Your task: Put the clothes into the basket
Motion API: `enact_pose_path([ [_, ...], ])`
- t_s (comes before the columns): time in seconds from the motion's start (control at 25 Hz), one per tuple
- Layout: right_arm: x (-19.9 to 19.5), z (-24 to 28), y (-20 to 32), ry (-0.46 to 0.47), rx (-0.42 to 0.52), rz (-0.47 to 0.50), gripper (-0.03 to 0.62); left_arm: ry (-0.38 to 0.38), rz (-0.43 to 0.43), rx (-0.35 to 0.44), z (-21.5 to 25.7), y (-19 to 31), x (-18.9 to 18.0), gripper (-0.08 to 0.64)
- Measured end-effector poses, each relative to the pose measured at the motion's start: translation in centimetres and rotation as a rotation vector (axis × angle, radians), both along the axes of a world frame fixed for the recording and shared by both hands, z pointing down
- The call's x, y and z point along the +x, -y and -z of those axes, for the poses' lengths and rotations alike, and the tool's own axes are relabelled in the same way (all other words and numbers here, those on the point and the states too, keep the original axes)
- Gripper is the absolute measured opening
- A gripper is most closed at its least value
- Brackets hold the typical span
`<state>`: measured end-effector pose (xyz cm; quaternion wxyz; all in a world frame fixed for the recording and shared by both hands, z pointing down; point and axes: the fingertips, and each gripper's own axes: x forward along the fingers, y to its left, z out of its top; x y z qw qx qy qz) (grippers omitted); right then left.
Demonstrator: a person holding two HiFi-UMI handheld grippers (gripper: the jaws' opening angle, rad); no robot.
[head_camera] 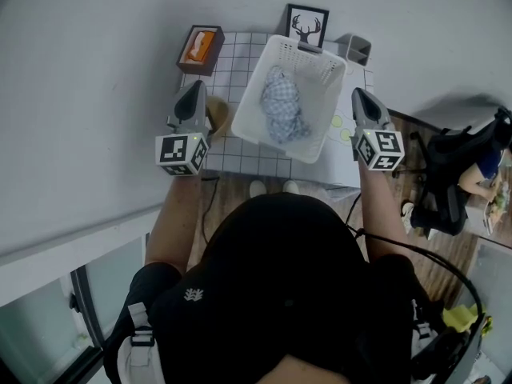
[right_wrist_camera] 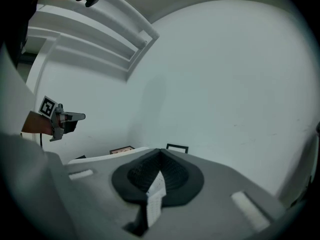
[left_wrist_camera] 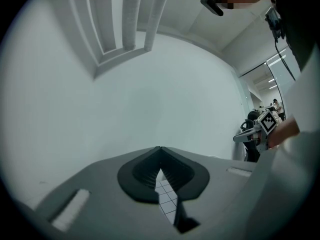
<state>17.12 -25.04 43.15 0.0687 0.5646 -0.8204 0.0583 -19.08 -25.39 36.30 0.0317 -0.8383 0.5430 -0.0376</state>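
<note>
So here's where it's at: the checked cloth (head_camera: 282,106) is already lying inside the white basket (head_camera: 316,66), bunched up around the middle of it, and the basket sits on the little grid-patterned table (head_camera: 232,70) in the upper centre of the head view. The left gripper (head_camera: 194,90) hangs just off the basket's left side and the right gripper (head_camera: 360,98) just off its right side, neither touching it as far as I can tell. Both are closed with nothing in them. In each gripper view the dark pads meet at the tip, and only a sliver of table shows through the gap lower down. I don't see any other clothes on the table, just a tissue box (head_camera: 200,48) at the upper left and a framed deer picture (head_camera: 307,24) behind the basket. So my read is the drop-off step is basically finished and the job looks done, or close to it. If another garment is lying somewhere out of frame, the next move would need one gripper to open up, get down onto the fabric and pinch a decent fold. Otherwise it's only a matter of pulling both hands clear without bumping the basket's rim.
</note>
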Motion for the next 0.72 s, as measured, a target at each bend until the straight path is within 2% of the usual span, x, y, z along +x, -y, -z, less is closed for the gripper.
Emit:
enact_pose_path([
  [0.72,-0.3,0.1,2.1,0.003,0.032,-0.003,0.002,0.017,-0.008,-0.012,-0.3,1.2,1.0,0.006],
])
